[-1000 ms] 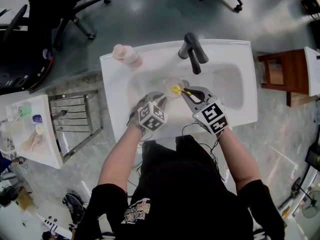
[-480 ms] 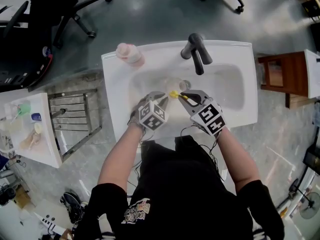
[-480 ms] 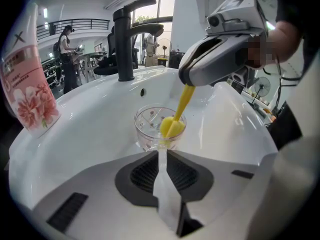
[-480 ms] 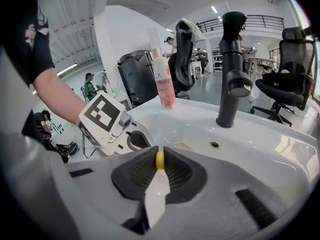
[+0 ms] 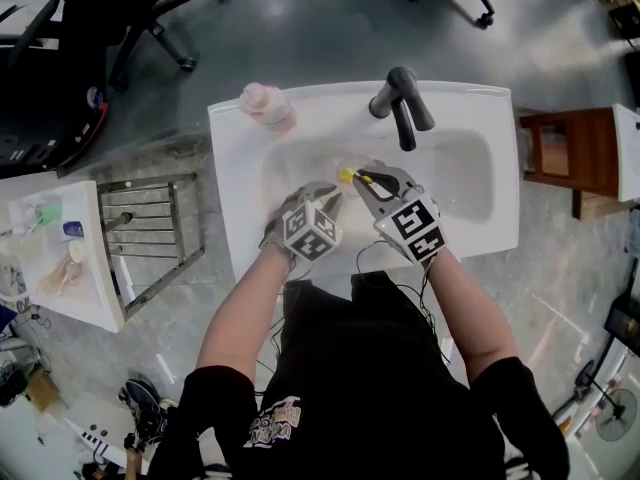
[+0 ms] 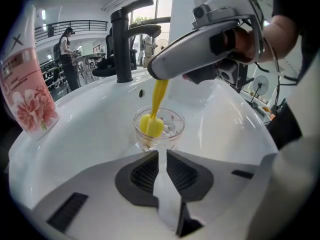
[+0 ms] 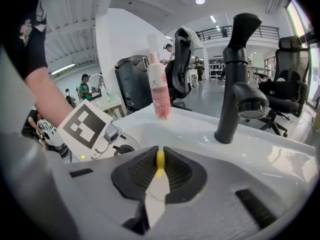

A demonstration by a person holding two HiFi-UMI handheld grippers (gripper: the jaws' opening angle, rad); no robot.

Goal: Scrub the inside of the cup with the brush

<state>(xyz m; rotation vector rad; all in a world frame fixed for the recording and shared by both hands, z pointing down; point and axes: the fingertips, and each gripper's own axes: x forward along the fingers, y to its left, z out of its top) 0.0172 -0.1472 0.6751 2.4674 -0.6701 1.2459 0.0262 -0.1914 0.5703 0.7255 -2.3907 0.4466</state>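
A small clear glass cup [image 6: 170,130] stands in the white sink basin [image 6: 80,134], and my left gripper [image 6: 159,151] is shut on its near wall. A yellow brush [image 6: 151,125] has its head down inside the cup. My right gripper [image 7: 160,156] is shut on the brush's yellow handle [image 7: 160,160], and it reaches over the cup from the right as a grey gripper body [image 6: 200,44]. In the head view the left gripper [image 5: 327,204] and the right gripper [image 5: 362,179] meet over the basin, with the brush head [image 5: 347,175] between them. The cup itself is hard to make out there.
A black faucet [image 5: 403,103] stands at the sink's back edge, over the basin [image 5: 470,173]. A pink bottle [image 5: 265,104] sits on the back left corner. A metal rack [image 5: 150,238] is to the left of the sink, a wooden stool [image 5: 560,153] to its right.
The right gripper has shifted a little to the left with the brush, away from the faucet. The left gripper has kept still on the cup.
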